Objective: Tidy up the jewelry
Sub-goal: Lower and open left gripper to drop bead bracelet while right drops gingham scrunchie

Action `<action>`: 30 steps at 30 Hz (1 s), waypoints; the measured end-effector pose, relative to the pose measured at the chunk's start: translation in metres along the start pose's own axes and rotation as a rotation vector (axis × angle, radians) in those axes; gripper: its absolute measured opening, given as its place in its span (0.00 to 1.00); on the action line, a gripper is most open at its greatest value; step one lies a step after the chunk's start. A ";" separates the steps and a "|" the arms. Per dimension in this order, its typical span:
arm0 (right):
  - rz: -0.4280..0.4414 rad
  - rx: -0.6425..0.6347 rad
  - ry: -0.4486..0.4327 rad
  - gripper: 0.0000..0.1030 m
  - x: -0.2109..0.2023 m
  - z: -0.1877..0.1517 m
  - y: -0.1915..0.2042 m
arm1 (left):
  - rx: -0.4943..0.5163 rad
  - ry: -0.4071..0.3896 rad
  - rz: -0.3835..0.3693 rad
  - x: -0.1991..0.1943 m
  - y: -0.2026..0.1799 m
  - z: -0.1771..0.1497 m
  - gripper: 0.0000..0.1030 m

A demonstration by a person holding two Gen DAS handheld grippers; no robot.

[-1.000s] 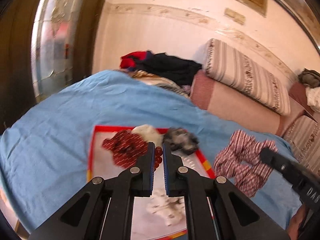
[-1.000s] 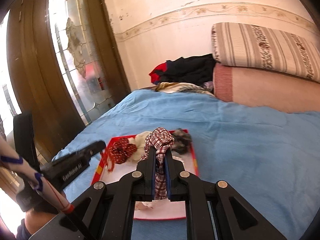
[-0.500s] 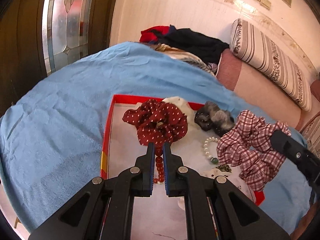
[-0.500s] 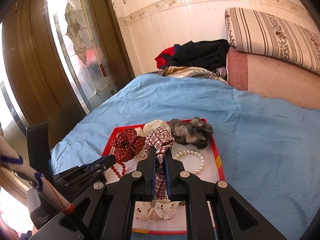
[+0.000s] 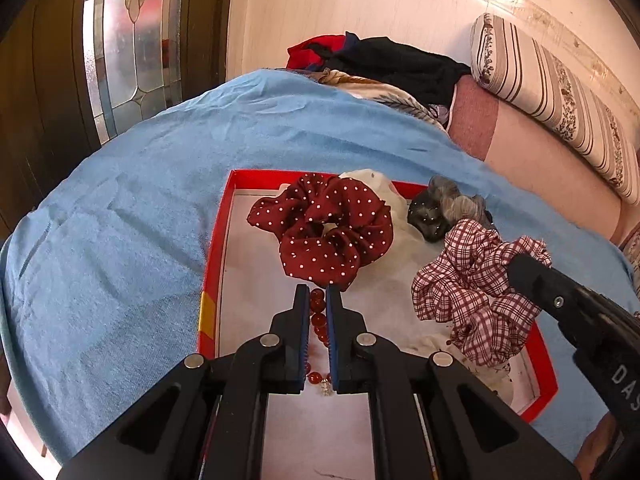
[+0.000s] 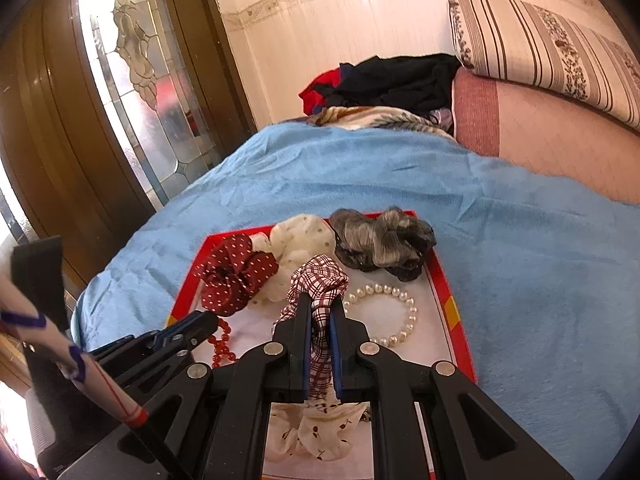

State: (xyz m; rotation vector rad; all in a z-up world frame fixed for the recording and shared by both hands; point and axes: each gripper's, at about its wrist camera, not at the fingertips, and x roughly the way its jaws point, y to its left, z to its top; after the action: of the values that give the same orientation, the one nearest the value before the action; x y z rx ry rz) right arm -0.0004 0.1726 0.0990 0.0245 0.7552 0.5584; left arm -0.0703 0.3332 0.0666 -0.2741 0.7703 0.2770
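Observation:
A red-rimmed tray lies on the blue bedspread. In it lie a dark red dotted scrunchie, a cream scrunchie, a grey scrunchie, a pearl bracelet and a white cherry-print scrunchie. My left gripper is shut on a red bead bracelet, low over the tray. My right gripper is shut on a red plaid scrunchie and holds it above the tray's right side.
The blue bedspread covers the bed. A pile of dark and red clothes lies at the far end. A pink bolster and a striped pillow lie at the right. A glass-panelled wooden door stands at the left.
Both grippers have come down and forward over the tray, which now fills more of each view. Each still holds its item: the bead bracelet, the plaid scrunchie.

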 end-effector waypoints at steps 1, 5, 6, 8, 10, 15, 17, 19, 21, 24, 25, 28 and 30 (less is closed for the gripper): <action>-0.003 0.001 0.004 0.09 0.002 -0.001 -0.001 | -0.001 0.002 0.002 0.001 0.000 0.000 0.07; -0.013 0.005 0.018 0.09 0.009 -0.003 -0.006 | -0.002 0.008 0.013 0.004 0.001 0.000 0.07; -0.014 0.006 0.020 0.09 0.010 -0.004 -0.007 | 0.000 0.008 0.018 0.004 0.000 -0.001 0.07; -0.018 0.007 0.028 0.09 0.013 -0.005 -0.009 | 0.000 0.011 0.019 0.005 -0.001 0.000 0.07; -0.022 0.007 0.037 0.09 0.016 -0.007 -0.010 | 0.007 0.010 0.025 0.006 -0.003 0.000 0.07; -0.030 0.012 0.050 0.09 0.021 -0.011 -0.015 | 0.019 0.010 0.034 0.006 -0.006 0.000 0.07; -0.032 0.015 0.056 0.09 0.023 -0.012 -0.017 | 0.025 0.007 0.038 0.006 -0.008 0.000 0.07; -0.032 0.020 0.063 0.09 0.024 -0.013 -0.019 | 0.029 0.006 0.039 0.006 -0.009 -0.001 0.07; -0.033 0.020 0.068 0.10 0.026 -0.015 -0.020 | 0.034 0.004 0.042 0.006 -0.010 -0.001 0.07; -0.037 0.018 0.074 0.10 0.027 -0.017 -0.021 | 0.040 0.001 0.046 0.006 -0.011 -0.001 0.07; -0.037 0.018 0.077 0.10 0.028 -0.018 -0.022 | 0.041 0.001 0.048 0.006 -0.011 -0.001 0.07; -0.044 0.019 0.084 0.10 0.030 -0.019 -0.023 | 0.040 0.001 0.050 0.006 -0.011 -0.001 0.07; -0.048 0.023 0.090 0.11 0.031 -0.021 -0.026 | 0.042 0.001 0.052 0.006 -0.011 -0.001 0.07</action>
State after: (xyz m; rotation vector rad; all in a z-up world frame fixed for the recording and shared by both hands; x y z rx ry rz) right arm 0.0161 0.1622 0.0580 0.0029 0.8476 0.5077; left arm -0.0632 0.3236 0.0633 -0.2148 0.7837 0.3097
